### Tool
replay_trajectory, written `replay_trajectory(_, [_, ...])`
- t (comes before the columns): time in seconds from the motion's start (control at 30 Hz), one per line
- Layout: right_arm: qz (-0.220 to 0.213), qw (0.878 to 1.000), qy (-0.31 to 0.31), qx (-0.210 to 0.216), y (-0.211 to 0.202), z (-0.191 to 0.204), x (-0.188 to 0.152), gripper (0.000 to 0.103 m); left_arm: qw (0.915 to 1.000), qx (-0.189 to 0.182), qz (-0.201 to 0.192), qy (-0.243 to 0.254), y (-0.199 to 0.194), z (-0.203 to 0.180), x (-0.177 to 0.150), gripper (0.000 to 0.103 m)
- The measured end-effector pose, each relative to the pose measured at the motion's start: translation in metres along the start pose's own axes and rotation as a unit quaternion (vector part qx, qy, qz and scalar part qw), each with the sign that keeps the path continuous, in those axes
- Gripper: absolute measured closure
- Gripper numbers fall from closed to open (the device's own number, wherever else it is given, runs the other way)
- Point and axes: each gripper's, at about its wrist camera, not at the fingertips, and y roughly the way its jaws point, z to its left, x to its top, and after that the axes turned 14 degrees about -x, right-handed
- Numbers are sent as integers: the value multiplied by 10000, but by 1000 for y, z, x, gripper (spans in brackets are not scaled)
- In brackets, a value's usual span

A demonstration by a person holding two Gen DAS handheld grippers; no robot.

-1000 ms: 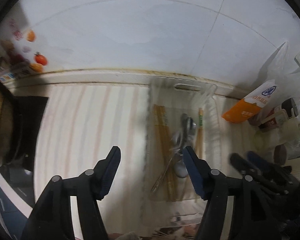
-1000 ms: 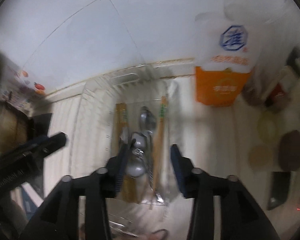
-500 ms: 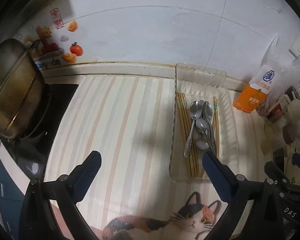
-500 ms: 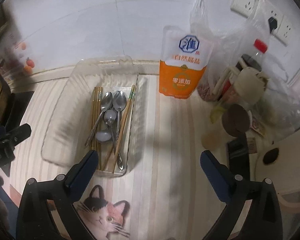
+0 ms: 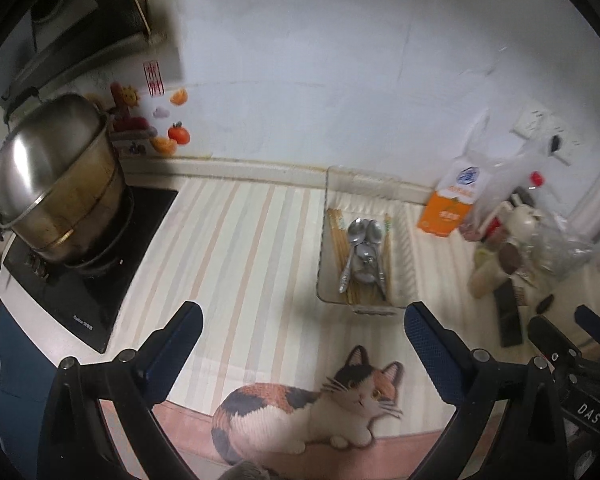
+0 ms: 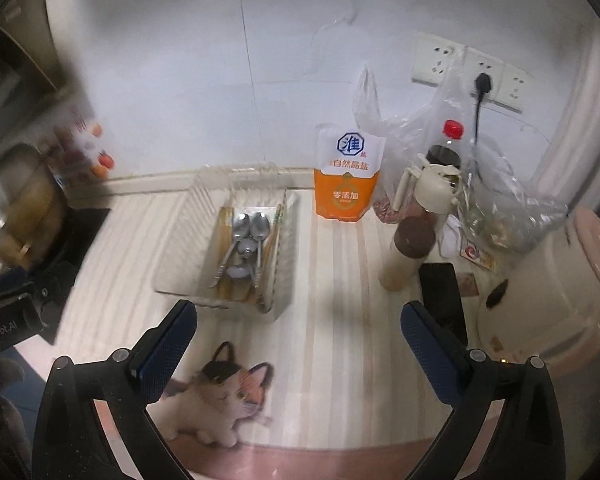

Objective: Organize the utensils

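Note:
A clear plastic tray (image 5: 404,240) (image 6: 180,240) stands at the back of the striped counter mat. Inside it lie several steel spoons (image 5: 362,248) (image 6: 246,240) between bundles of wooden chopsticks (image 5: 337,236) (image 6: 224,224). My left gripper (image 5: 302,324) hangs open well in front of and above the tray, nothing between its fingers. My right gripper (image 6: 298,320) is also open and empty, in front of the tray and a little to its right. The right gripper's tips (image 5: 572,328) show at the right edge of the left wrist view.
A steel pot (image 5: 56,184) sits on a black hob (image 5: 100,280) at the left. An orange salt pouch (image 6: 348,176), bottles, a pepper grinder (image 6: 408,252) and a plastic bag (image 6: 500,184) crowd the right, beside a cream appliance (image 6: 552,300). A cat picture (image 5: 312,404) marks the mat's front.
Both grippers have opened wide and pulled back and up from the tray. The spoons and chopsticks stay in the tray, now farther off in both views.

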Motion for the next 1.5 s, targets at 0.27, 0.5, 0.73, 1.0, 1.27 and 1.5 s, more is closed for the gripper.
replay_trajectory(0.27, [-209,9983,296,459,-97,-10,-29,0,9978,-538,-161,362,-91,-9,-21,0])
replay_trajectory(0.5, [-451,9970,412,474,-174,-12,-59,0,9942,-975,-270,363,-147,-9,-44,0])
replay_trajectory(0.73, [-662,9955,471,485,-222,-12,-75,0,9930,-1030,-374,441,-186,-10,-63,0])
replay_trajectory(1.0, [-708,9955,333,538,-232,-8,-76,0,9938,-918,-459,421,-189,-16,-66,0])
replay_trajectory(1.27, [-658,9957,282,583,-224,-16,-70,0,9942,-873,-444,453,-186,-26,-66,0])
replay_trajectory(1.5, [-652,9955,224,645,-218,-21,-66,0,9949,-801,-455,412,-181,-30,-66,0])
